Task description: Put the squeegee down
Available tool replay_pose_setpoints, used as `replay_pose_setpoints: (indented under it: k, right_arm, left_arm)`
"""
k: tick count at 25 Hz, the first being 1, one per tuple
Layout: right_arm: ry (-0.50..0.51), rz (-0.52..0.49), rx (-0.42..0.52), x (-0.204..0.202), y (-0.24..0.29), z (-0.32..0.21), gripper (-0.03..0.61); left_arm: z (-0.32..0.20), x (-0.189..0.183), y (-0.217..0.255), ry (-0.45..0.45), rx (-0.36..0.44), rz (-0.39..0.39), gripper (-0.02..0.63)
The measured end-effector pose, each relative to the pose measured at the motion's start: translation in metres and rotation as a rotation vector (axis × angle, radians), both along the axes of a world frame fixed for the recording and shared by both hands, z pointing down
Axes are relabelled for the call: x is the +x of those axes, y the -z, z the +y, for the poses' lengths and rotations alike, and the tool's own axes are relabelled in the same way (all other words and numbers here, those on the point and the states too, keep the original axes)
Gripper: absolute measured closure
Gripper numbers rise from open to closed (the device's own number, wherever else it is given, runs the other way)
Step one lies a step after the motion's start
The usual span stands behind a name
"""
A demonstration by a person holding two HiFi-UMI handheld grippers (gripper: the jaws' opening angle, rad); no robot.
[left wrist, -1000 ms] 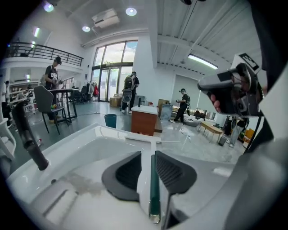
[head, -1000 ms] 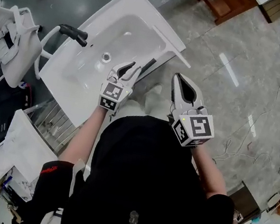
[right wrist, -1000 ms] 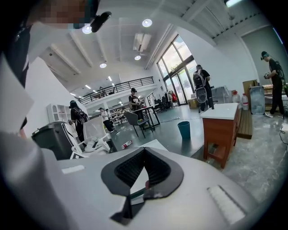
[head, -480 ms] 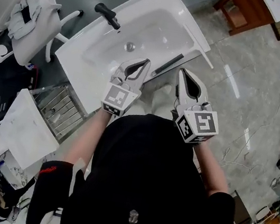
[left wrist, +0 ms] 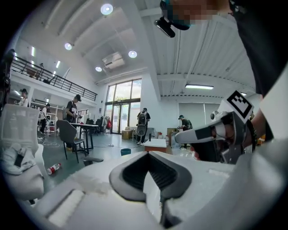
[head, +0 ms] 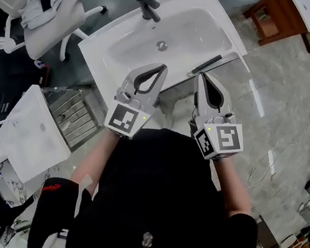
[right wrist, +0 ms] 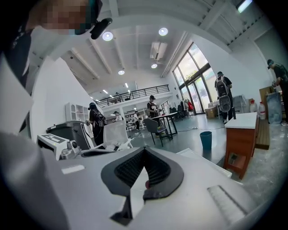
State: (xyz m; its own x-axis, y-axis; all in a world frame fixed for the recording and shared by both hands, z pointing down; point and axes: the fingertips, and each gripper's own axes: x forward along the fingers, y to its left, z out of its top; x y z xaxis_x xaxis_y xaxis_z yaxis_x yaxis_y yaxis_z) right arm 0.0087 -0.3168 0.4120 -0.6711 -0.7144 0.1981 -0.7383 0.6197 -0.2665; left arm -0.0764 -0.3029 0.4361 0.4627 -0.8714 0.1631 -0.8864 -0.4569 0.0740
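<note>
The squeegee [head: 205, 65], a dark bar, lies on the front right rim of the white washbasin [head: 188, 22], which has a black tap [head: 147, 5]. In the head view both grippers are held up side by side in front of the person's chest, nearer than the basin and apart from the squeegee. My left gripper [head: 164, 67] is shut with its jaw tips meeting and nothing between them. My right gripper [head: 200, 76] is likewise shut and empty. The left gripper view shows only its closed jaws [left wrist: 147, 153] and the room beyond; the right gripper view shows the same of its own [right wrist: 144, 148].
A white office chair [head: 42, 5] with cloth on it stands left of the basin. A wire rack [head: 70, 114] and a white box [head: 27, 139] are at the lower left. A wooden cabinet [head: 275, 17] stands at the upper right, with cables [head: 278, 166] on the floor. People stand far off.
The left gripper's jaws, open beside the squeegee a second ago, have closed empty. Both grippers have drawn back from the basin and risen. The squeegee stays on the rim.
</note>
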Motion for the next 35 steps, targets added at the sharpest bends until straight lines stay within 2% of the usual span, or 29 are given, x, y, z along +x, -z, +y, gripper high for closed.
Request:
replay_pose_setpoints:
  k: [6,16,28,35]
  right_arm:
    - [-0.007,-0.010,0.066,-0.011,0.027,0.039,0.577]
    - [-0.029,-0.021,0.178,-0.009,0.067,0.084,0.577]
    - [-0.111,-0.032,0.237,0.017,0.086,0.102,0.577]
    - [-0.133,-0.039,0.257,0.024,0.090,0.107,0.577]
  left_arm:
    - [0.034,-0.020,0.029,0.007,0.073,0.005,0.612]
    - [0.068,-0.013,0.070,-0.035,0.157,0.038,0.614]
    - [0.078,0.018,0.091,-0.116,0.188,0.059,0.614]
    - [0.085,0.024,0.092,-0.125,0.189,0.052,0.614]
